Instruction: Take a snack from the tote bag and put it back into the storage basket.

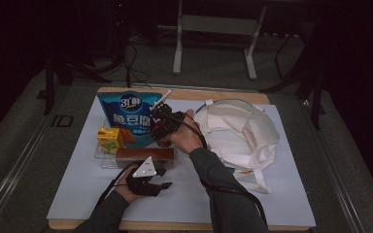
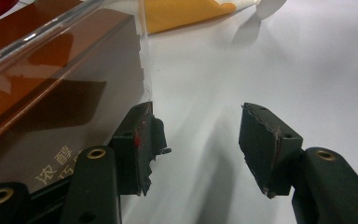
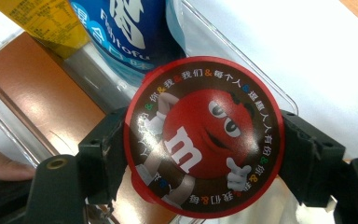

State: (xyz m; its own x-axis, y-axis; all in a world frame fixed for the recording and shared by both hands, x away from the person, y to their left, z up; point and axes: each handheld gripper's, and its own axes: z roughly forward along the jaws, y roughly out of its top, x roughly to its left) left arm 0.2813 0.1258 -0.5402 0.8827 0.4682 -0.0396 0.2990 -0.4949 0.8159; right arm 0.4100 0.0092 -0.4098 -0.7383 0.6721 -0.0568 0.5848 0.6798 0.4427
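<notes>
My right gripper (image 3: 205,135) is shut on a round red M&M's tub (image 3: 200,140), with one jaw on each side of its lid. It hangs over a clear plastic tray (image 3: 242,60). The tray (image 1: 102,158) holds a long brown box (image 1: 144,154), a blue fish-tofu pouch (image 1: 126,114) and a yellow juice carton (image 1: 109,138). In the high view the right gripper (image 1: 162,127) is above the tray's right end. My left gripper (image 2: 196,112) stands open on the white mat with nothing between its jaws. Its left jaw is close beside the tray wall (image 2: 144,56) and the brown box (image 2: 51,84). It (image 1: 162,178) sits just in front of the tray.
A crumpled white tote bag (image 1: 238,131) lies on the right half of the white mat (image 1: 77,194). The table's wooden edge (image 1: 213,94) runs along the back. Table legs and cables stand on the dark floor beyond.
</notes>
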